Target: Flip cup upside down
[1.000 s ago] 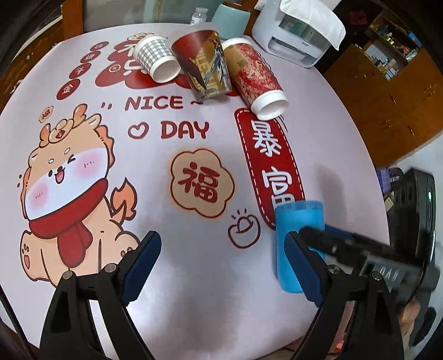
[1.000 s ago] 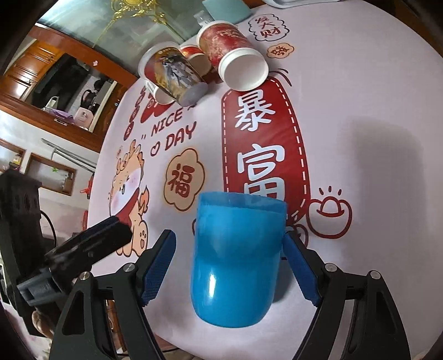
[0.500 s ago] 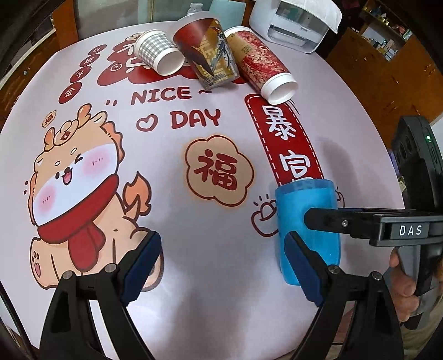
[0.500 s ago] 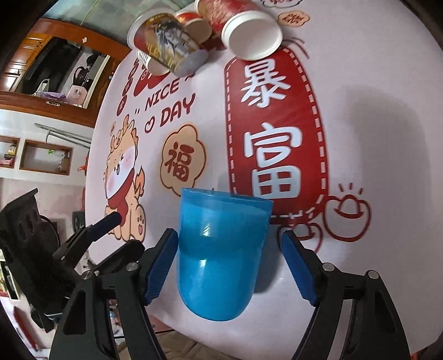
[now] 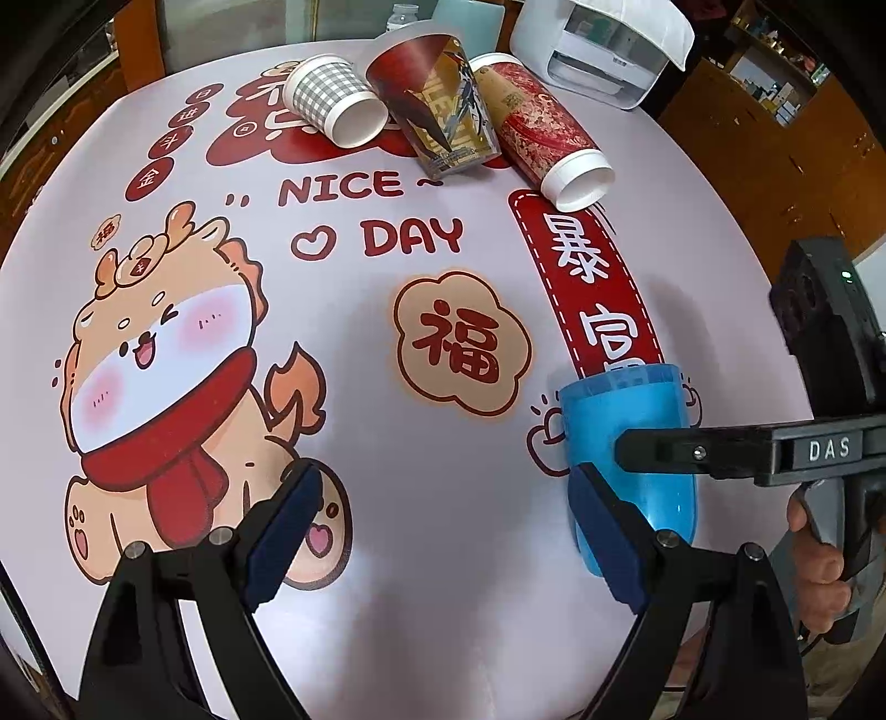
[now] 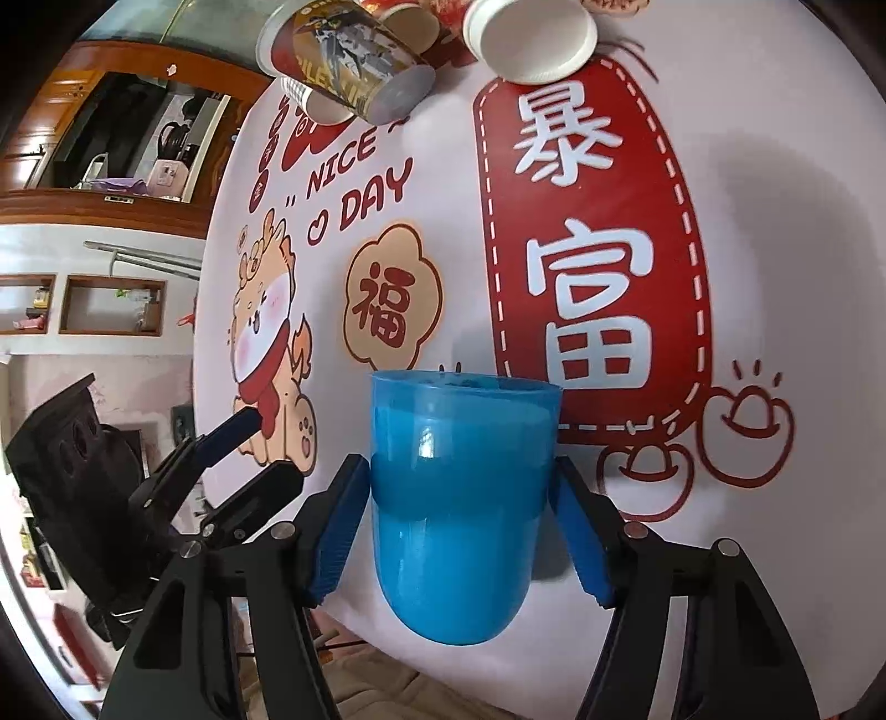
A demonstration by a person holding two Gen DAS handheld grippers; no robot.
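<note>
A translucent blue plastic cup (image 6: pixel 462 498) lies on its side near the front right of the round table, its open rim pointing toward the table's middle. My right gripper (image 6: pixel 462 515) is shut on the blue cup, one pad against each side of it. The cup also shows in the left wrist view (image 5: pixel 620 421), crossed by the right gripper's black finger (image 5: pixel 692 451). My left gripper (image 5: pixel 443 531) is open and empty just left of the cup, above the table's front.
The table (image 5: pixel 387 626) has a printed cloth with a cartoon dragon and red lettering. At the back lie a checked paper cup (image 5: pixel 332 102), a picture-printed cup (image 5: pixel 437 119) and a red patterned cup (image 5: pixel 542 144). A white printer (image 5: pixel 603 50) stands behind them.
My right gripper's jaws have closed from wide open onto the blue cup's sides. The left gripper has drawn slightly closer over the table and stays open.
</note>
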